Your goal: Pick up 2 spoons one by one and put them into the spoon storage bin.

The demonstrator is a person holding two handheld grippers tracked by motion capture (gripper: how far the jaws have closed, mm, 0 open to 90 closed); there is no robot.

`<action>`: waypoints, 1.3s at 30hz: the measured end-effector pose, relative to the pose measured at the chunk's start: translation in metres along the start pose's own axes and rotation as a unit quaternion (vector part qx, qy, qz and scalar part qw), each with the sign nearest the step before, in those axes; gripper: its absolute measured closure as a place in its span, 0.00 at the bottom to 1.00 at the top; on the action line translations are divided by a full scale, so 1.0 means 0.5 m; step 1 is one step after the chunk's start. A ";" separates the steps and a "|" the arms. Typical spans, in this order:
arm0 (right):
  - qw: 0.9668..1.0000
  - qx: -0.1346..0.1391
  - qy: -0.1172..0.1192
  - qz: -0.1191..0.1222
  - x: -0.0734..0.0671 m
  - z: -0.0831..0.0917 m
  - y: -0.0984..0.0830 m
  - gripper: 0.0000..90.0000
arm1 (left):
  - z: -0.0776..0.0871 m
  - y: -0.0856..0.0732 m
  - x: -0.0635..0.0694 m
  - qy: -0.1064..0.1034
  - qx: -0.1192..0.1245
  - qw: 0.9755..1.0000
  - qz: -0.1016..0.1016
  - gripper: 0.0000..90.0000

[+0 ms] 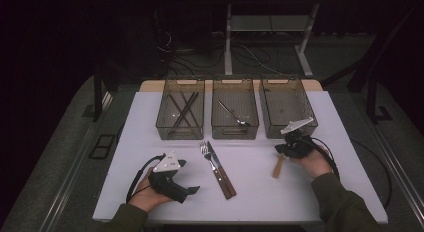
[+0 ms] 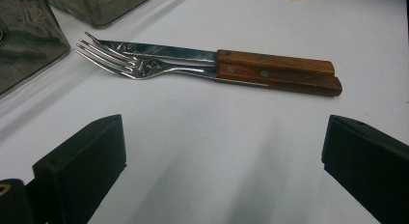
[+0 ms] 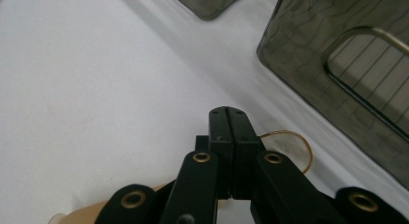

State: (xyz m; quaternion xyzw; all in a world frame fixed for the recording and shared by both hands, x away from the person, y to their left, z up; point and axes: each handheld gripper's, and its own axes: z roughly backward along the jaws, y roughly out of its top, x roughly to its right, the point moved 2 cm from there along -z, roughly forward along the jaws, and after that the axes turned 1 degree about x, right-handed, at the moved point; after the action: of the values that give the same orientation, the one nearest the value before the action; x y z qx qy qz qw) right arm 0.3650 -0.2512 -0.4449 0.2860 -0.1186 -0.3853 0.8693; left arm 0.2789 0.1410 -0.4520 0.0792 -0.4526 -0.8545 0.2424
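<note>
Nearest me on the white surface [image 1: 150, 122], my left hand-held gripper [image 1: 192, 190] rests with jaws spread wide and nothing between them. Just beyond lie a fork [image 2: 144, 67] and knife [image 2: 193, 54], side by side and touching. Farther right, my right hand-held gripper [image 3: 227, 119] has its jaws fully together, over a wooden spoon [image 1: 278, 166]; whether they pinch it I cannot tell. Three grey bins [image 1: 235, 129] stand behind.
</note>
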 end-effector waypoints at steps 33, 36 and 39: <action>0.999 -0.036 -0.018 0.007 0.003 0.021 -0.052 0.99 | -0.002 -0.001 0.001 -0.002 -0.004 1.000 -0.002 0.01; 0.999 -0.037 -0.018 0.005 0.004 0.028 -0.061 0.99 | -0.001 -0.001 0.001 -0.002 -0.005 1.000 -0.003 0.01; 0.999 -0.039 -0.018 0.004 0.003 0.034 -0.070 0.99 | -0.002 -0.001 0.001 -0.003 -0.004 1.000 -0.002 0.01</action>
State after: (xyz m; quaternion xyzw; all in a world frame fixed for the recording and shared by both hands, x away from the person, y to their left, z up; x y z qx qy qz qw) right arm 0.3377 -0.2782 -0.4515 0.2446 -0.1199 -0.3913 0.8790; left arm 0.2787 0.1401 -0.4528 0.0770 -0.4495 -0.8571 0.2395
